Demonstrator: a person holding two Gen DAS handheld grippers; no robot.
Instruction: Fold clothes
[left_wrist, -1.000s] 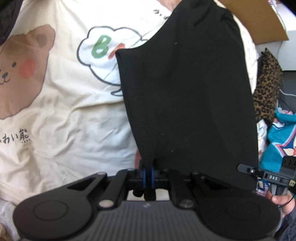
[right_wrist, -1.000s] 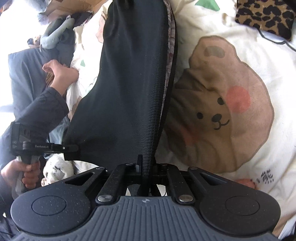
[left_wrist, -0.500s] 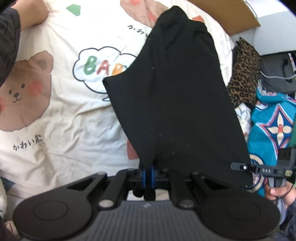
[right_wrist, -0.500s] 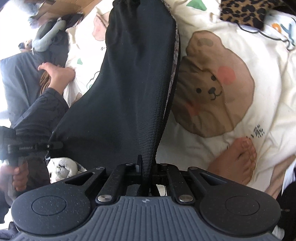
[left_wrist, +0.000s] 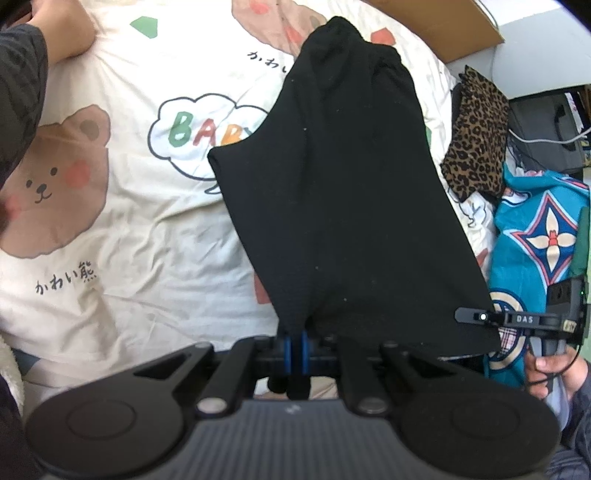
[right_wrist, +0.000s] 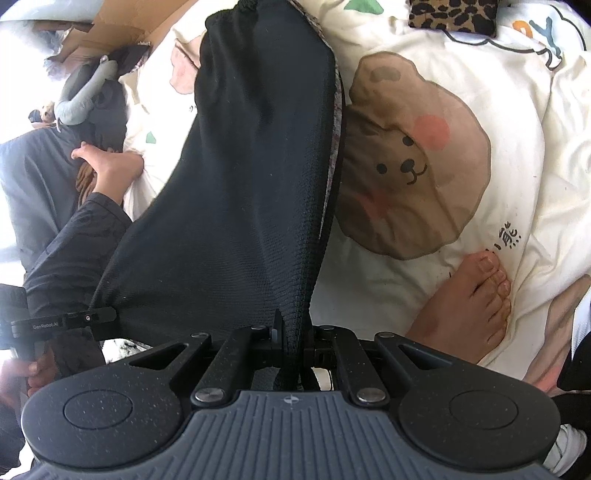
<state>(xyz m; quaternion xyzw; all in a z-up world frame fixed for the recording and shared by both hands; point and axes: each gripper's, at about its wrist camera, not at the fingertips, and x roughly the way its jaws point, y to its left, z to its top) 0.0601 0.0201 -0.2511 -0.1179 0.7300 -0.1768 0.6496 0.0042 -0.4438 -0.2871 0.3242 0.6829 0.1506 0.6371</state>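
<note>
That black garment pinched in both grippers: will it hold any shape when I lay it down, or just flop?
Probably flop. The black garment hangs slack from the left gripper and right gripper, bunching at its far end. The knit looks thin, so likely light. Both grips are narrow pinches of edge, so it may sag between them and wrinkle on the bear-print sheet.

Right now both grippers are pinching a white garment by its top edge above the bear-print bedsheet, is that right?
Not quite: the garment is black, as the left wrist view shows. Left gripper and right gripper do pinch its edge above the bear-print bedsheet.
</note>
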